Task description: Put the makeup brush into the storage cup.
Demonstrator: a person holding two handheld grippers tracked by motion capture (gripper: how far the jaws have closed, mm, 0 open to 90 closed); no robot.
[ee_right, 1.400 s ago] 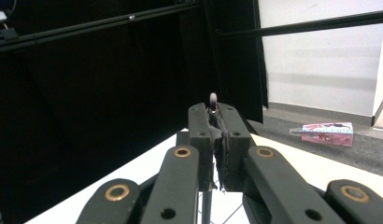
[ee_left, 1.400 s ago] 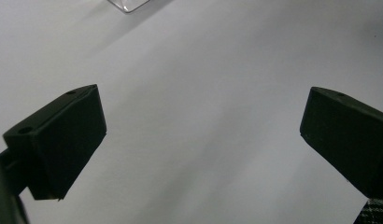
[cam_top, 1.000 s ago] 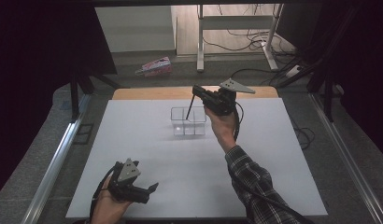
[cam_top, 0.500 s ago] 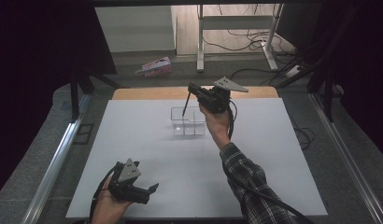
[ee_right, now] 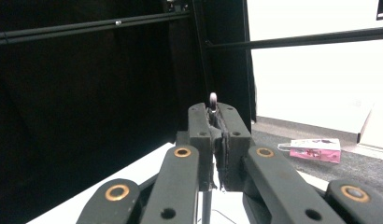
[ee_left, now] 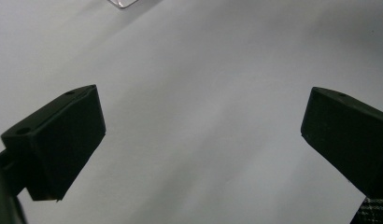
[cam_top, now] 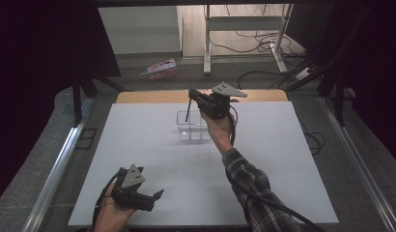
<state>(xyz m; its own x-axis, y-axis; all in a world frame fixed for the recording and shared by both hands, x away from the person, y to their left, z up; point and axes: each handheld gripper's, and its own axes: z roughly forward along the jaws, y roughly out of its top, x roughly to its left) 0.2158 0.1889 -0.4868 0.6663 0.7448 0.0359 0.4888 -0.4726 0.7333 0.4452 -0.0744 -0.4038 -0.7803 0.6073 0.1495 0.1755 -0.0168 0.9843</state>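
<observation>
A clear plastic box point(cam_top: 192, 127) with compartments stands at the far middle of the white table point(cam_top: 138, 145). My right gripper point(cam_top: 192, 95) hangs above the box's left part, shut on a thin dark rod point(cam_top: 188, 110) that points down toward it. In the right gripper view the jaws are pressed together on the rod point(ee_right: 212, 100), whose rounded tip sticks up between them. Near the front left edge my left gripper point(cam_top: 156, 197) rests low over the table, open and holding nothing. In the left gripper view its fingers point(ee_left: 63, 135) stand wide apart over bare white surface, and a corner of the box point(ee_left: 122, 3) shows at the top.
A pink package point(cam_top: 160, 69) lies on the floor beyond the table. A wooden strip point(cam_top: 148, 96) runs along the table's far edge. Metal rails point(cam_top: 61, 159) border both sides. Cables point(cam_top: 263, 72) and desk legs point(cam_top: 206, 43) sit behind.
My right gripper has shifted a little to the left with the rod, which now hangs over the box's left part. The left gripper has stayed in place.
</observation>
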